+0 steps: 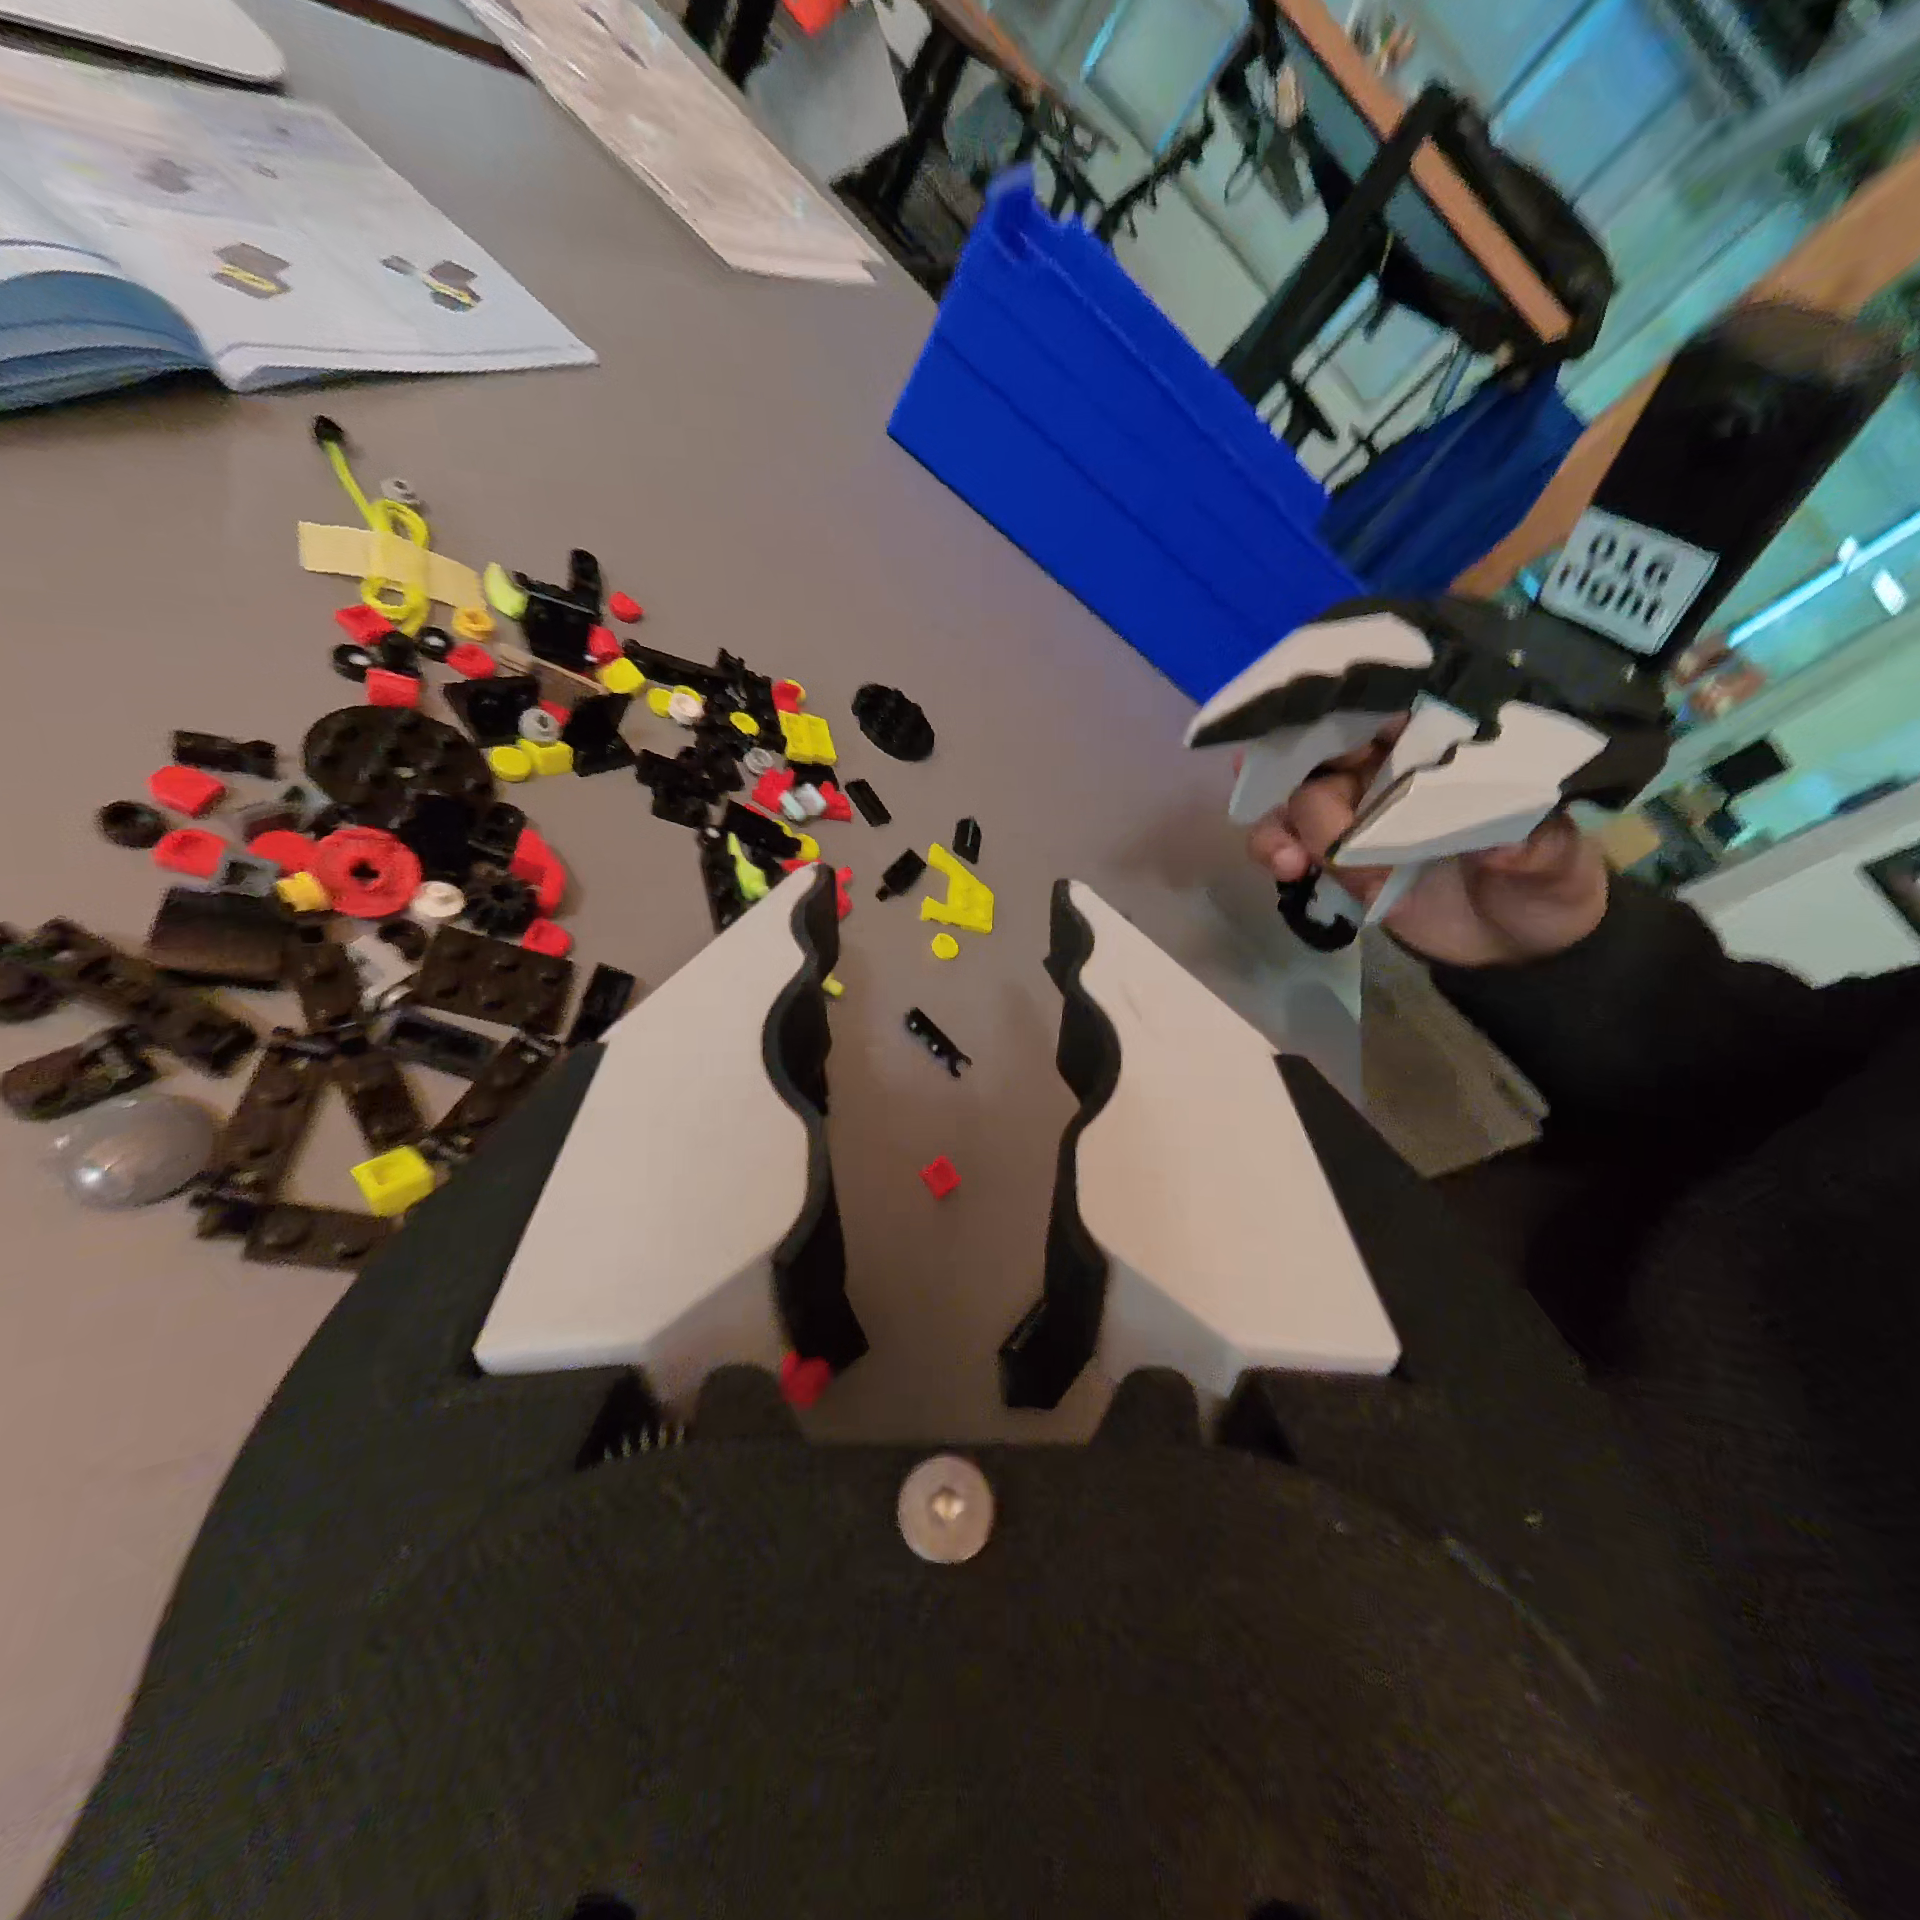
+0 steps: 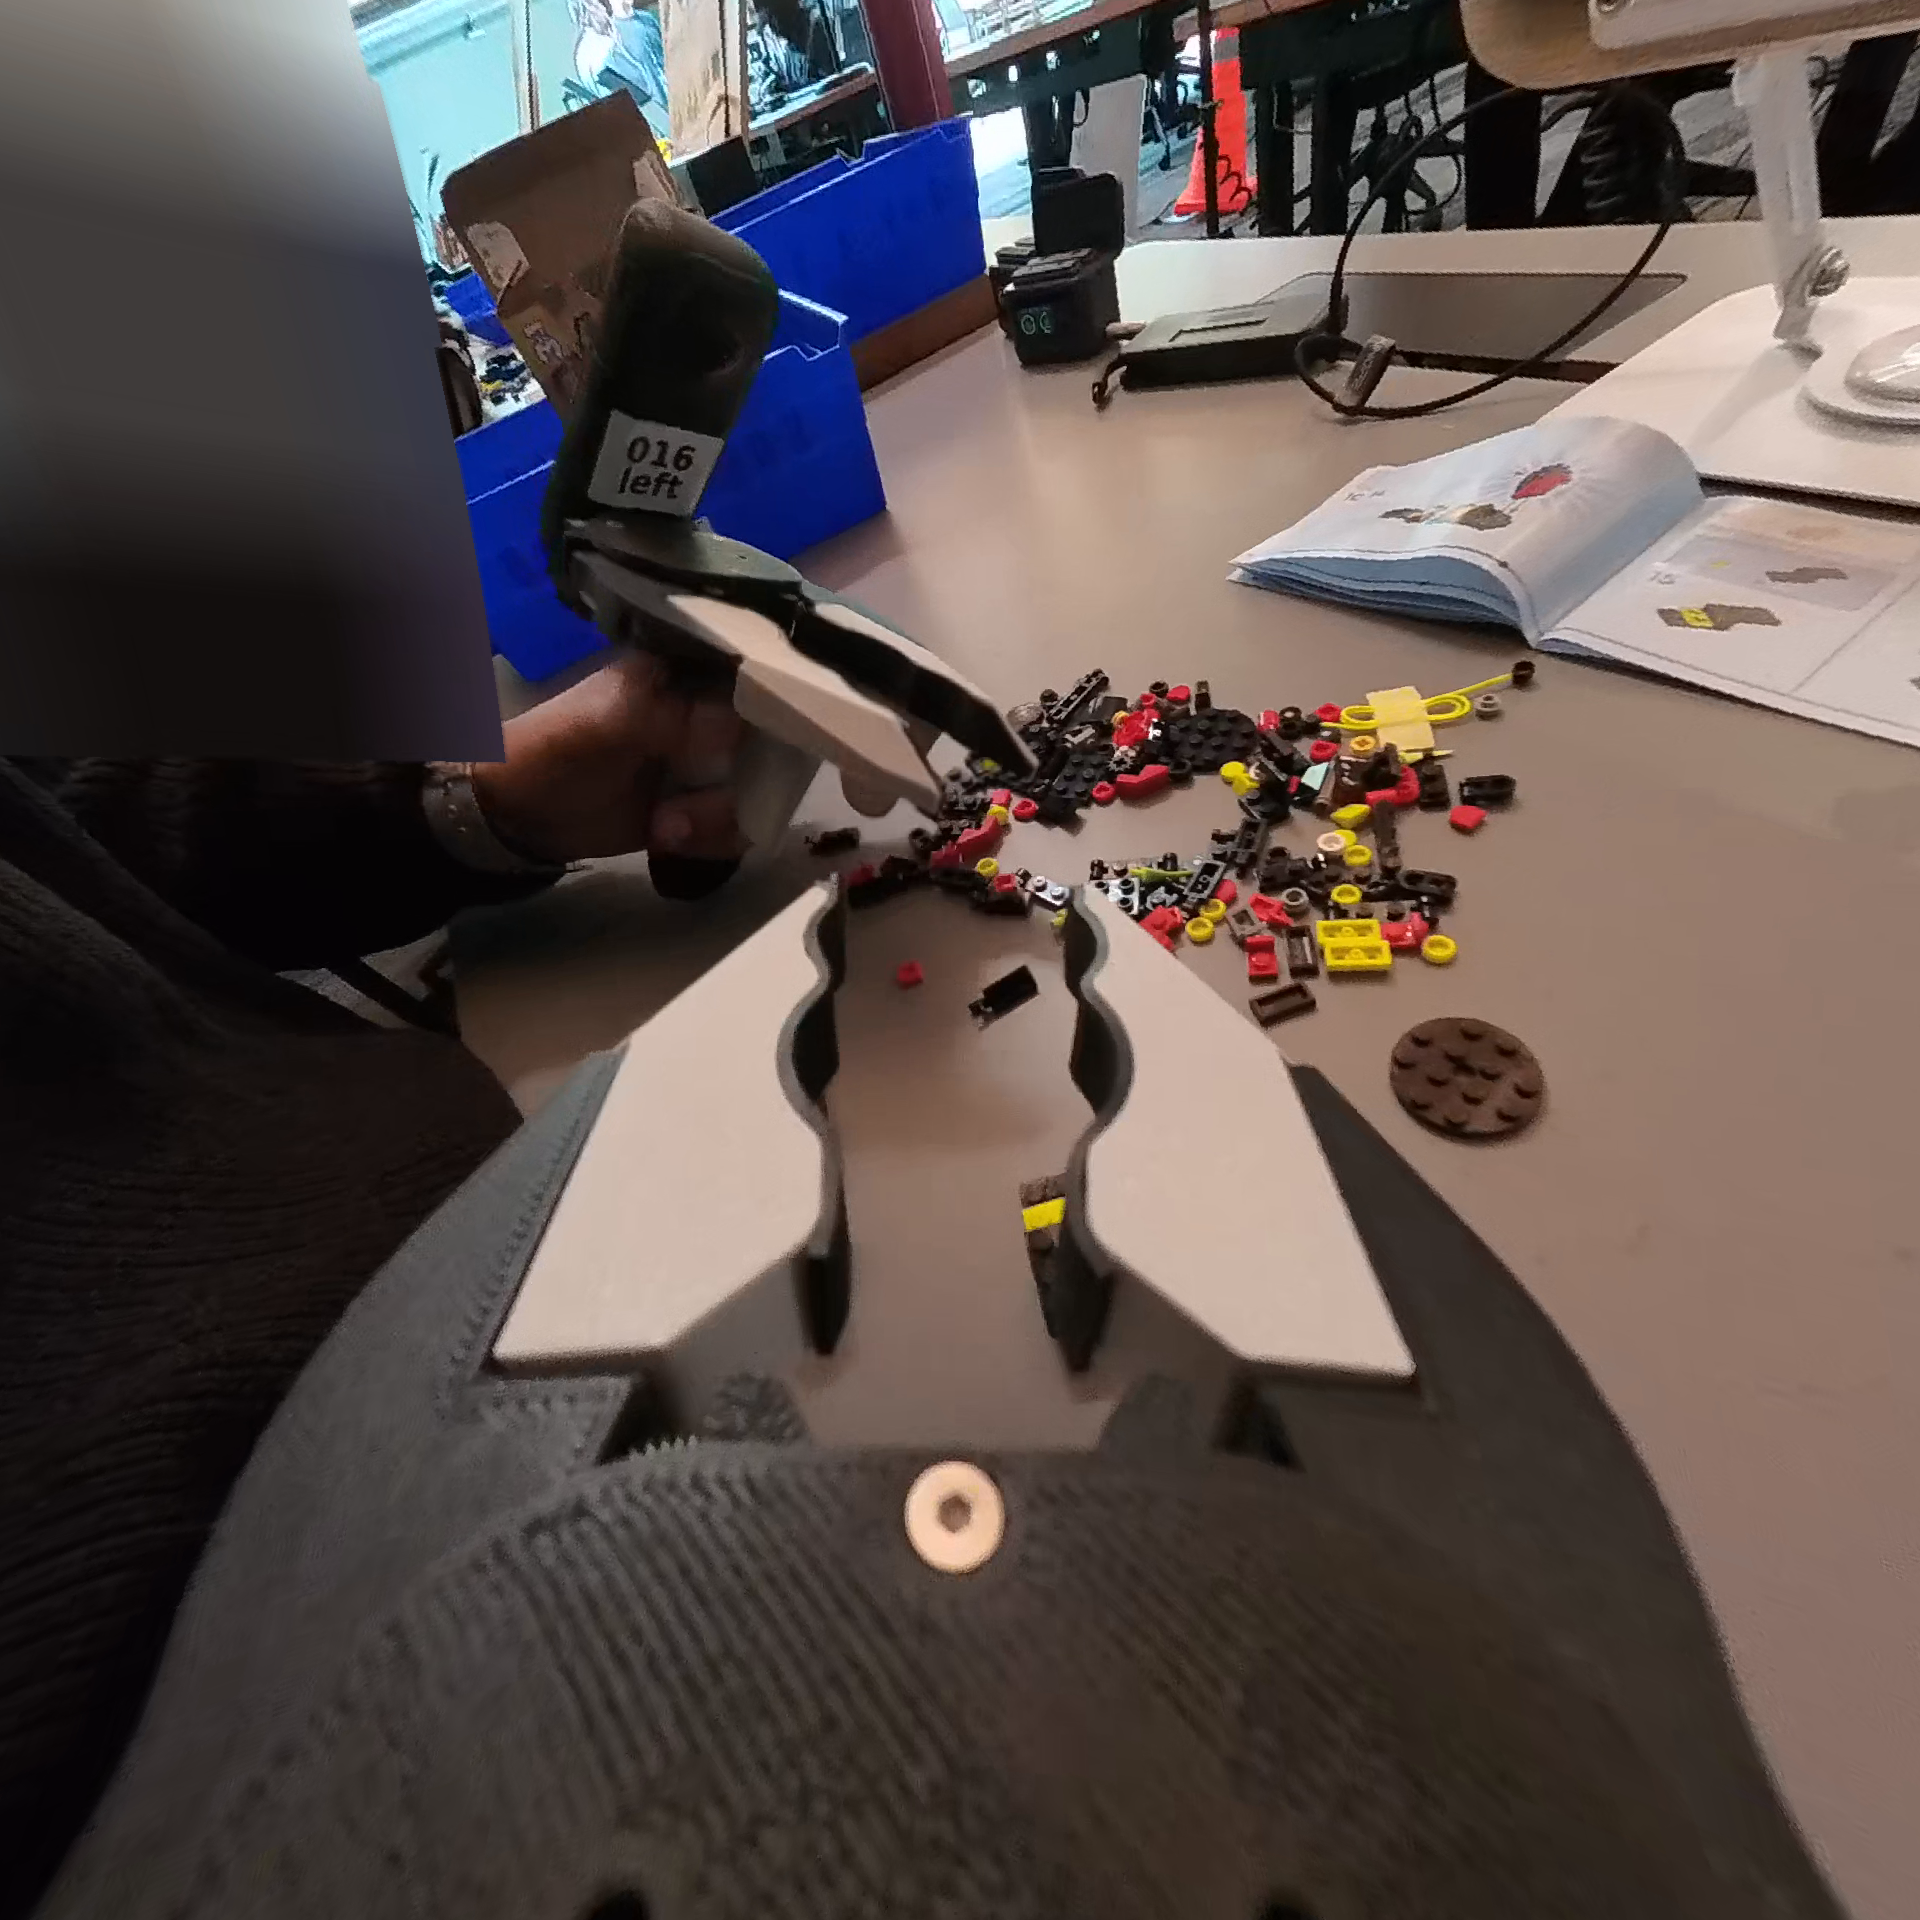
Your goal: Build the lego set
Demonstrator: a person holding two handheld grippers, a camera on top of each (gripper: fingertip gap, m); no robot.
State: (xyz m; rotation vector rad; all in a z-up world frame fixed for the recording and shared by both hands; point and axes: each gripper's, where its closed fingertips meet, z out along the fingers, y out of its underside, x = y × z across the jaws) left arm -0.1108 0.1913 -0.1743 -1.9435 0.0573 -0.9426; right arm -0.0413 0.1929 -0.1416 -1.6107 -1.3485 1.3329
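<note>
Loose lego pieces (image 1: 520,779) in black, red and yellow lie in a pile on the grey table (image 1: 727,468); the pile also shows in the right wrist view (image 2: 1247,831). My left gripper (image 1: 945,894) is open and empty, above a yellow piece (image 1: 961,896), a small black piece (image 1: 935,1039) and a red stud (image 1: 940,1176). In the right wrist view, the left gripper (image 2: 982,790) points down at the pile's near edge. My right gripper (image 2: 956,899) is open, over a red stud (image 2: 909,974) and a black piece (image 2: 1003,992). A small yellow and black piece (image 2: 1044,1216) shows by its right finger.
An open instruction booklet (image 1: 260,260) lies behind the pile, seen too in the right wrist view (image 2: 1558,561). A blue bin (image 1: 1091,436) stands at the table edge. A round black plate (image 2: 1467,1078) lies apart. The right gripper (image 1: 1247,790) hovers to the right, held in a hand. The grippers' ends are close to 8 cm from one another. The left tips stand about 7 cm off the black piece (image 2: 1003,992). The left camera catches it too, in the left wrist view (image 1: 936,1035).
</note>
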